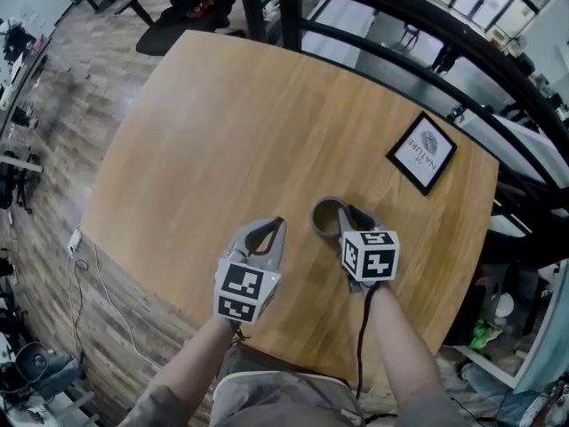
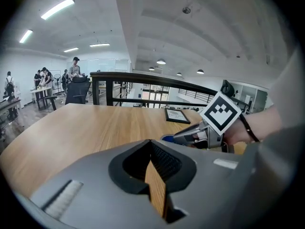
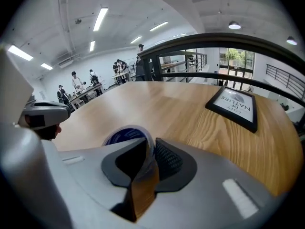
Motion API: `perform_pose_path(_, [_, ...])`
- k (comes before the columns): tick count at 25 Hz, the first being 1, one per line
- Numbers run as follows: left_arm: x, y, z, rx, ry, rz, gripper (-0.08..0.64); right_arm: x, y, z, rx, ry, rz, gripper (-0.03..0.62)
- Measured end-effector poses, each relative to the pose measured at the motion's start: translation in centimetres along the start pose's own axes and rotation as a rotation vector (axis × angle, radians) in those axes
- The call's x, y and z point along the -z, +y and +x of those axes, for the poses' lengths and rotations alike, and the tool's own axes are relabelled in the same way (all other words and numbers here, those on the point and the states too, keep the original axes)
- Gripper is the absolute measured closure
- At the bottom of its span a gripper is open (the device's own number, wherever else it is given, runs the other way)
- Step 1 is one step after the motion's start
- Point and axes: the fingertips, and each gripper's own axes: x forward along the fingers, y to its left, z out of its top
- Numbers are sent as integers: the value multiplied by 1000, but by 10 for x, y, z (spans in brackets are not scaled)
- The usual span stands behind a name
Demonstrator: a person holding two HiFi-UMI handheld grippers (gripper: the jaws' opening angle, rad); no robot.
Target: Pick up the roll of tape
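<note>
The roll of tape [image 1: 322, 213] lies flat on the round wooden table [image 1: 213, 132], near its front edge. Its brownish wall and blue inner core [image 3: 125, 133] show in the right gripper view. My right gripper [image 1: 343, 215] has one jaw inside the ring and one outside, and its pads press on the roll's wall [image 3: 147, 144]. My left gripper [image 1: 277, 226] hangs just left of the roll, apart from it, with its fingertips together and nothing held [image 2: 151, 144]. From the left gripper view, the right gripper [image 2: 180, 138] and a sliver of blue tape [image 2: 167, 138] are visible.
A black-framed card [image 1: 421, 152] lies flat at the table's far right. A dark railing [image 1: 418, 52] curves behind the table, with a drop beyond it. An office chair [image 1: 182, 12] stands past the far edge. Several people stand at desks in the distance.
</note>
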Motion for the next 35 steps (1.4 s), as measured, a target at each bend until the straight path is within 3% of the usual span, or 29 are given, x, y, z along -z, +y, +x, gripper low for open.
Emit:
perform_pose_path(7, [-28,-8,-15,10,-30,35,558,-23,4,-37,10,-62,-10,534])
perform_pose_path(16, [-113,-31,-62,23,-178,102,558,-93,13,-171,52,-296,-48,532])
perform_pose_path(21, [-151,-55,-100,44,-235,108,558,-112,26,-255,71,-410,-59,532])
perform_pose_path(29, [-209,-108,-149,103,-374,203,558,-123,39,-356,127,-546,-102,533])
perform_pose_path(35, [-224,-150,-180,165,-421,339,558,-111,49,-416,180,-627,-104,532])
